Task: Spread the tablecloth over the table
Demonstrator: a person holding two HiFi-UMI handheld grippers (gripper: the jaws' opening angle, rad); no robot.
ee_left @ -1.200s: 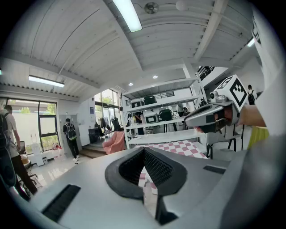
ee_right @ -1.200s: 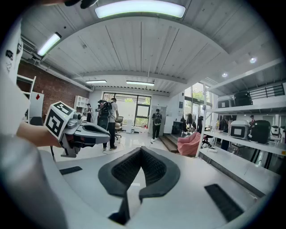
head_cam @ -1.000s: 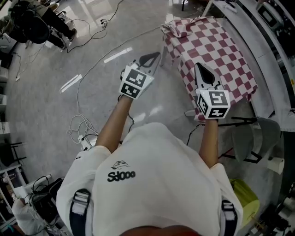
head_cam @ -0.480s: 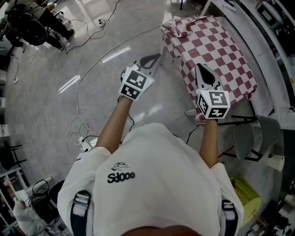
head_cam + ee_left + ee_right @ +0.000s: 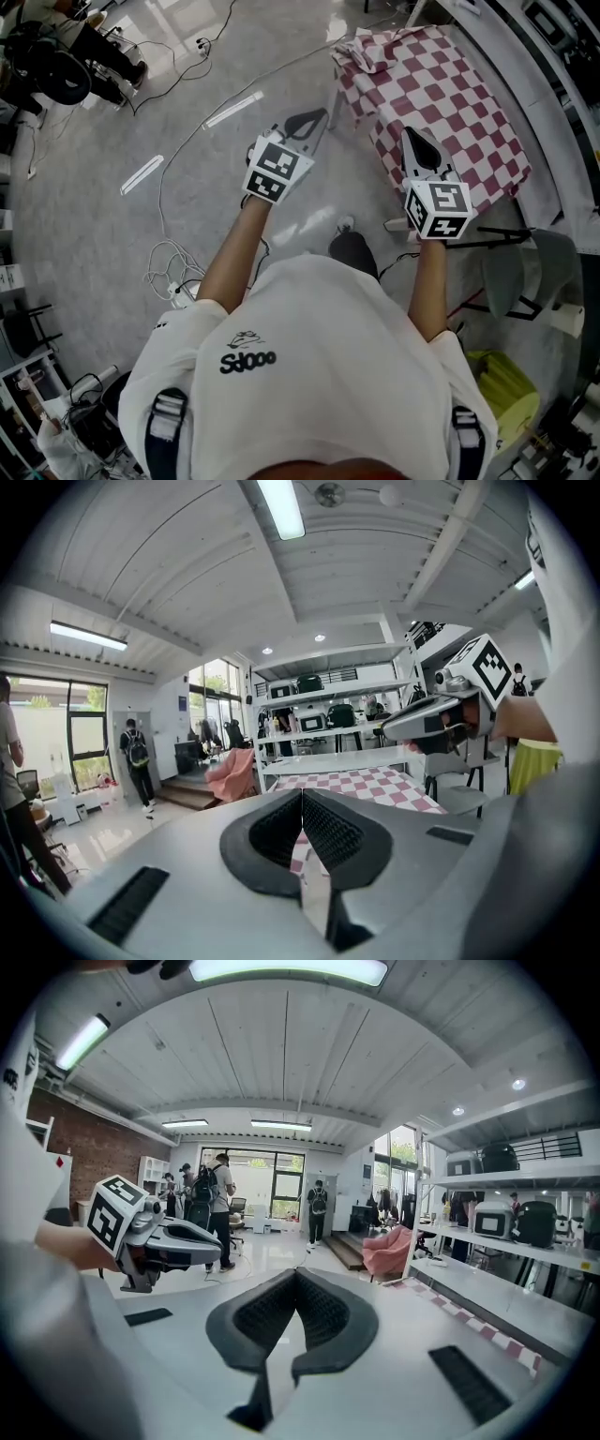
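Observation:
The red-and-white checked tablecloth lies over a small table at the upper right of the head view, with a bunched-up fold at its far left corner. My left gripper hangs over the floor to the left of the table, shut and empty. In the left gripper view its pads meet, and the cloth lies ahead. My right gripper is above the cloth's near edge, also shut with nothing in it. The cloth's checked edge shows low at the right there.
Cables trail over the grey floor at the left. A grey chair and a yellow-green object stand right of me. Shelving and a pink armchair stand beyond the table. People stand further back.
Both grippers have come slightly forward and down toward the table, still shut. A shoe now shows on the floor between my arms.

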